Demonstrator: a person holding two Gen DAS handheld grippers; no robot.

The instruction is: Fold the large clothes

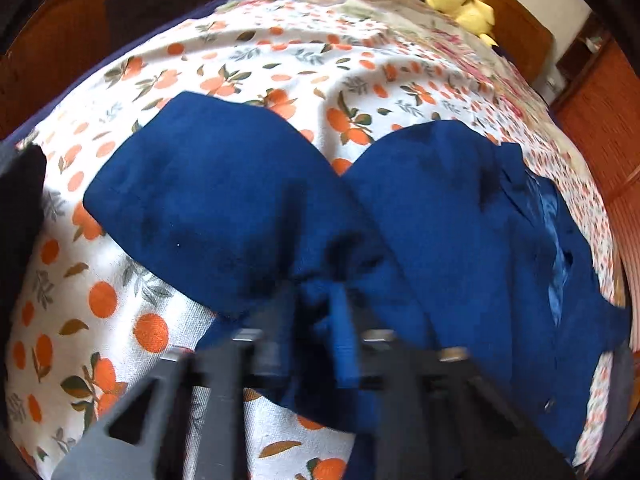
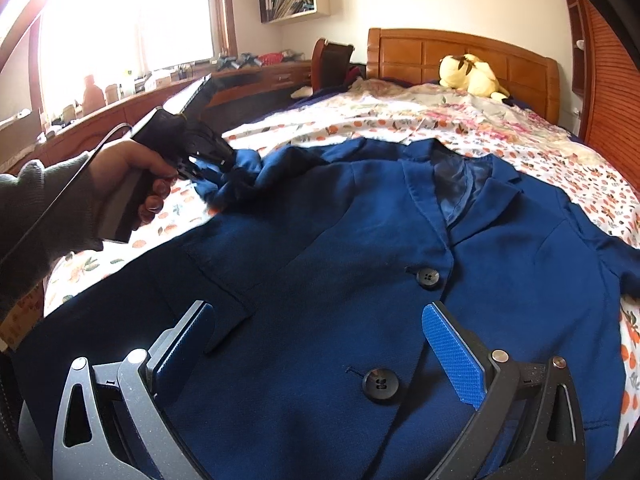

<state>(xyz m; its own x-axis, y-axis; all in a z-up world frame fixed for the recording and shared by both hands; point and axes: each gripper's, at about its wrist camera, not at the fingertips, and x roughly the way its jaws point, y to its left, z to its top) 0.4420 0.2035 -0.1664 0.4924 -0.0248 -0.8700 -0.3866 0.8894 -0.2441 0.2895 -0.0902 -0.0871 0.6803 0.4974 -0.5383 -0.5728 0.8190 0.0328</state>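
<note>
A navy blue blazer [image 2: 340, 240] lies face up on the bed, buttoned, lapels toward the headboard. In the left wrist view the blazer [image 1: 460, 220] spreads to the right and its sleeve [image 1: 208, 200] to the left. My left gripper [image 1: 320, 316] is shut on a bunch of the sleeve cloth near the shoulder; it also shows in the right wrist view [image 2: 216, 164], held by a hand at the blazer's left side. My right gripper [image 2: 320, 344] is open and hovers just above the blazer's front, its blue pads [image 2: 452, 352] either side of the lower button [image 2: 380, 384].
The bed has a white sheet with orange fruit print [image 1: 280, 64] and a wooden headboard [image 2: 460, 52]. A yellow plush toy [image 2: 468, 70] sits by the headboard. A cluttered wooden desk [image 2: 160, 92] runs along the window on the left. A wooden wardrobe [image 2: 612, 92] stands on the right.
</note>
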